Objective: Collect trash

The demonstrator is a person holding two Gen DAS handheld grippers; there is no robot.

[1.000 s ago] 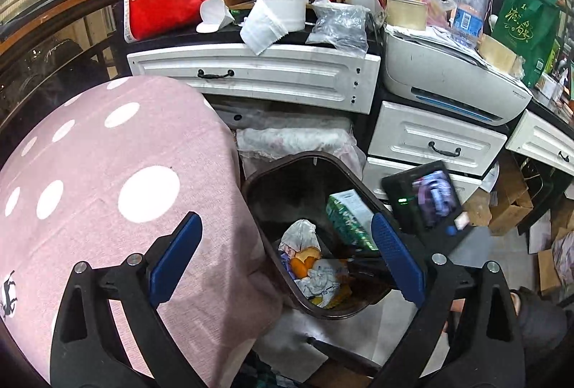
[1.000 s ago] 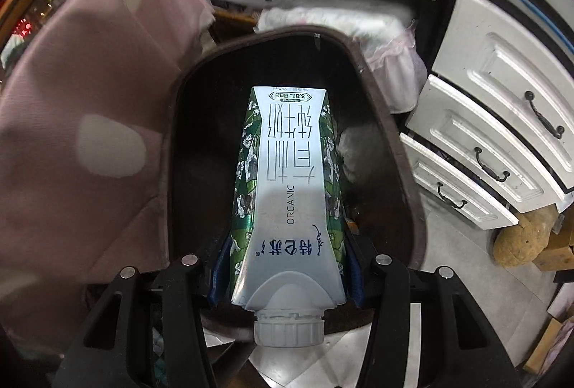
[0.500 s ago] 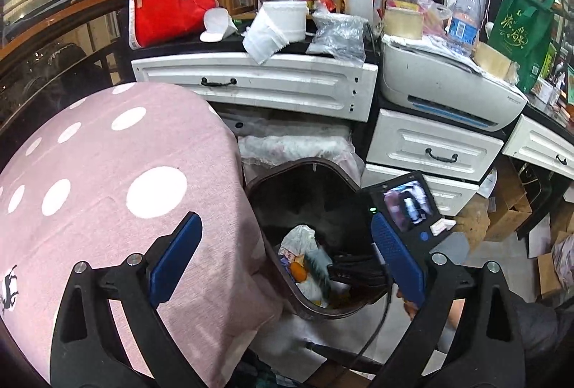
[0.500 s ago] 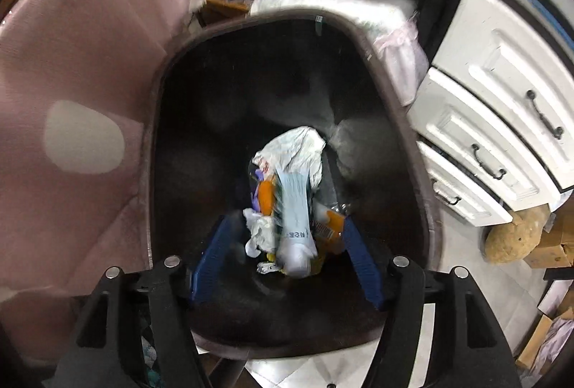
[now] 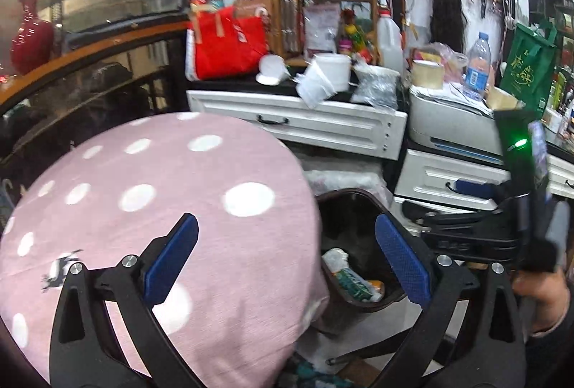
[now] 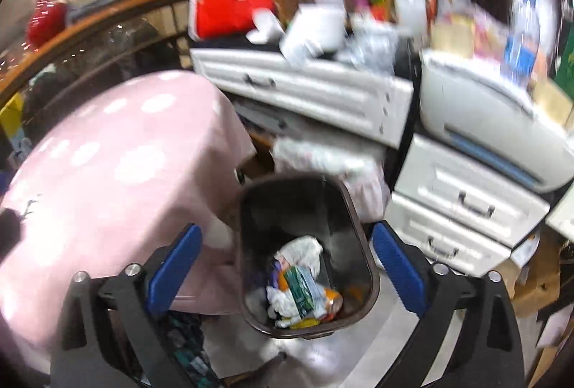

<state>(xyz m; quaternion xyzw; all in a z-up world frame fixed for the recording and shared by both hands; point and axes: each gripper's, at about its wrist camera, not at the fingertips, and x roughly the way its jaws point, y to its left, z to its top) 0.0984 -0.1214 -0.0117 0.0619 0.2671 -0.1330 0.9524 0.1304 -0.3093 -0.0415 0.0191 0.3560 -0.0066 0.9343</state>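
A dark brown trash bin (image 6: 366, 246) stands on the floor between a pink cushion and white drawers. Inside it the green and white milk carton (image 6: 302, 287) lies on crumpled paper and wrappers. My right gripper (image 6: 285, 229) hangs well above the bin, its jaws opening wide with nothing between them. My left gripper (image 5: 286, 221) is open and empty, over the cushion's edge and the bin (image 5: 362, 195). In the left wrist view the carton (image 5: 353, 282) shows in the bin, and the right gripper's body (image 5: 473, 232) is at the right, held by a hand (image 5: 541, 291).
A pink polka-dot cushion (image 5: 161, 208) fills the left. White drawers (image 5: 323, 122) and a printer (image 5: 452, 122) stand behind and to the right of the bin. The counter above holds white cups (image 5: 323, 76), a red bag (image 5: 229, 47) and bottles.
My right gripper let go of the milk carton, which dropped into the bin. It then rose and its jaws spread wide. My left gripper drew up and back.
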